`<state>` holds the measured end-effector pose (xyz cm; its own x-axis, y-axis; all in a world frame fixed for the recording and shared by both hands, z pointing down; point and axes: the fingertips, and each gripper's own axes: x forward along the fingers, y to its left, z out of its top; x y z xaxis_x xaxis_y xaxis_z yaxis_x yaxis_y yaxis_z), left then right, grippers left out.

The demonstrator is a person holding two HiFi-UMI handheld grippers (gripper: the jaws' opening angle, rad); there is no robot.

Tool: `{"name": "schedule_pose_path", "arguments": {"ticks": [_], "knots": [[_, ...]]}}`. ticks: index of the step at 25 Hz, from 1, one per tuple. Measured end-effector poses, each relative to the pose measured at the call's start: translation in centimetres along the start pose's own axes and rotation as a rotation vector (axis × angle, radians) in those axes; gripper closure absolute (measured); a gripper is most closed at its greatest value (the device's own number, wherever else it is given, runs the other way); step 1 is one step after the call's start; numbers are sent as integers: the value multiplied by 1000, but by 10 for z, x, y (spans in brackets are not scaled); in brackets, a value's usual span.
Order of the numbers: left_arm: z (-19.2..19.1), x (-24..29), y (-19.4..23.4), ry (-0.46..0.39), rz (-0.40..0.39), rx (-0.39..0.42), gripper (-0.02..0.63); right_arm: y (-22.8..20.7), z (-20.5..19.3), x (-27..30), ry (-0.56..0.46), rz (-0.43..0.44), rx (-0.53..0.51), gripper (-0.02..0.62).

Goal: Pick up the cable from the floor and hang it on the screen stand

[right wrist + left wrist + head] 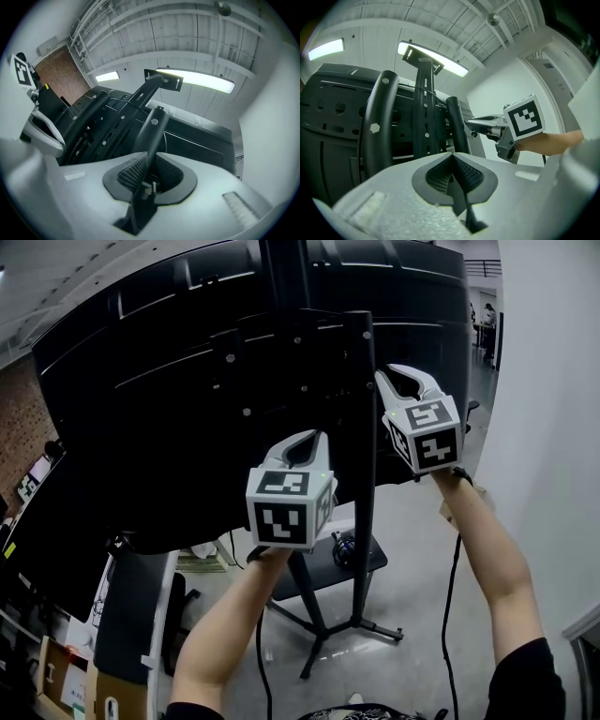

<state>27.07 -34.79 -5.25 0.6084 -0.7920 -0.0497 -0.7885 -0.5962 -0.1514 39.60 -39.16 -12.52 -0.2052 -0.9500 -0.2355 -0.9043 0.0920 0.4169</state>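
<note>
My right gripper (148, 158) is pinched on the cable (149, 188), by what I take for its plug end, up beside the post (153, 129) of the screen stand, while my left gripper (451, 157) is closed on nothing; thin, limp and light, it should hold best near that stiffer end.

Long ceiling lamps (433, 58) glare white in both gripper views, leaving the black screen (187, 381) dim and nearly featureless. Fisheye distortion bends every edge, corners darken, and the nearest foreground is softly blurred.
</note>
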Motion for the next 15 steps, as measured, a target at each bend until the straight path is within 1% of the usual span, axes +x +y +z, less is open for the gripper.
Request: {"name": "schedule_pose_path", "arguments": {"ticks": [3,7,12,15], "knots": [[-12,-15,3,22,-5,-20,607,21,6,-14,-3,10,16,548],[-24,-34,10,30,0,-40,607,54,11,-34,1,31,31,548],[-44,-65,22,54,24,-76,607,105,7,-63,9,62,128,553],[-55,-86,25,63,36,-85,607,137,-2,-80,33,77,174,560]]}}
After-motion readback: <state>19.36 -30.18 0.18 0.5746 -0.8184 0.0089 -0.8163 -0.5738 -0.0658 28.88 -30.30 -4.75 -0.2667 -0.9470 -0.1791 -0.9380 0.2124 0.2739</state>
